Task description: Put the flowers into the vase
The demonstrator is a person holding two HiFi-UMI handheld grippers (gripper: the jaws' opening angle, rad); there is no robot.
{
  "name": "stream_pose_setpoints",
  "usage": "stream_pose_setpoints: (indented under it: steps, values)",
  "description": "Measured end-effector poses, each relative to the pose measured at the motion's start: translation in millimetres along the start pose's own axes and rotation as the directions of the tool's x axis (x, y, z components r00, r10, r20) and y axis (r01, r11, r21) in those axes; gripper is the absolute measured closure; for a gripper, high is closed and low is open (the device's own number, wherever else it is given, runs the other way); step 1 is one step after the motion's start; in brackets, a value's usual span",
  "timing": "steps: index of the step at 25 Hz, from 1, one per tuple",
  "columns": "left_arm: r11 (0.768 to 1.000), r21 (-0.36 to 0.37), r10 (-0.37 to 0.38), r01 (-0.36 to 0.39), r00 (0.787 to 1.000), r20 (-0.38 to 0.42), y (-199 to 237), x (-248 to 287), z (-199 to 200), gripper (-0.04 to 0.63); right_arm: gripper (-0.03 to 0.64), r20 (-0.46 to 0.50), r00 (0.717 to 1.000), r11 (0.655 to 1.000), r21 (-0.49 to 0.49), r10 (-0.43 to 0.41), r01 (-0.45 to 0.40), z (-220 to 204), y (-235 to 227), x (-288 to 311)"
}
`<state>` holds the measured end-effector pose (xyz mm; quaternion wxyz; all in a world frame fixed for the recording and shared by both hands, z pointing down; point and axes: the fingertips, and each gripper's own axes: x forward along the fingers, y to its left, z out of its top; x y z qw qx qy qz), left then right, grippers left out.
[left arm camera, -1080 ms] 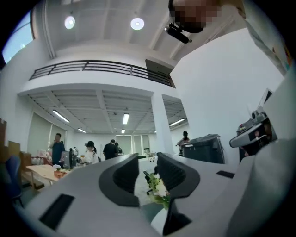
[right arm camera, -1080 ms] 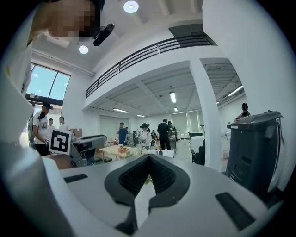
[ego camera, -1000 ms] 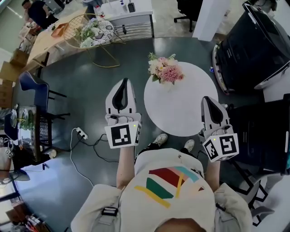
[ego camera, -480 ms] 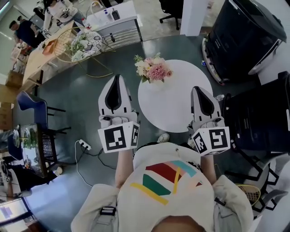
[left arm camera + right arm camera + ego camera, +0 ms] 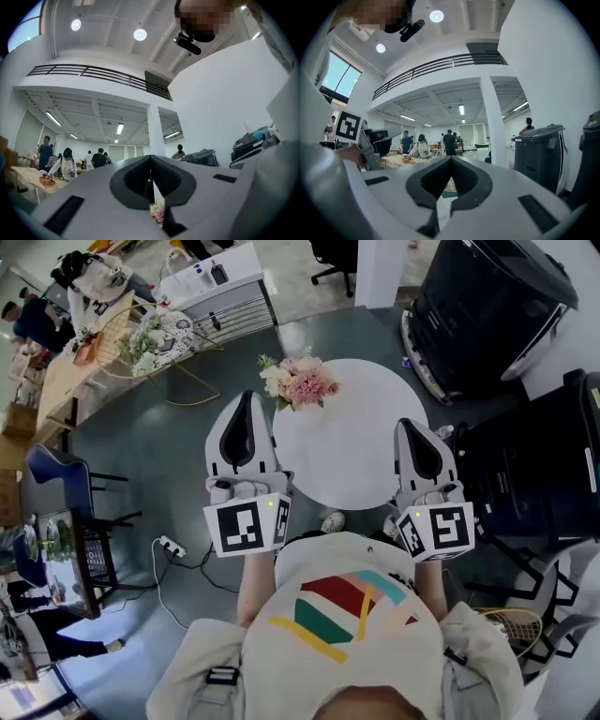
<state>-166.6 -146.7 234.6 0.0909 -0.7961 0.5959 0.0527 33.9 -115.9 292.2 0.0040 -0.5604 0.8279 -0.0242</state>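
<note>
Head view: you are holding the left tool (image 5: 246, 397) and right tool (image 5: 411, 425) closed and empty, either side of the round counter (image 5: 361, 460) carrying the flowers (image 5: 298, 381).

left claw (image 5: 246, 397): closer to flowers (image 5: 298, 381) | right claw (image 5: 413, 425): edged forward

no words, numbers or brand names can be read anywhere. the only printed signs are wordless: a black-and-white square marker (image 5: 242, 527) on the left gripper (image 5: 246, 396), and a like marker (image 5: 442, 529) on the right gripper (image 5: 413, 424).
</note>
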Motion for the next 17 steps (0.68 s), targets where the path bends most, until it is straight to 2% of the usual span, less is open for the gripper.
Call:
stream_pose_setpoints:
  steps: [17]
  values:
    - [1.000, -0.016, 0.010, -0.010, 1.000, -0.011, 24.9, -6.6, -12.7, 0.589, 0.607, -0.015, 1.000, 0.999, -0.027, 0.024, -0.024, -4.8, 20.9, 7.7]
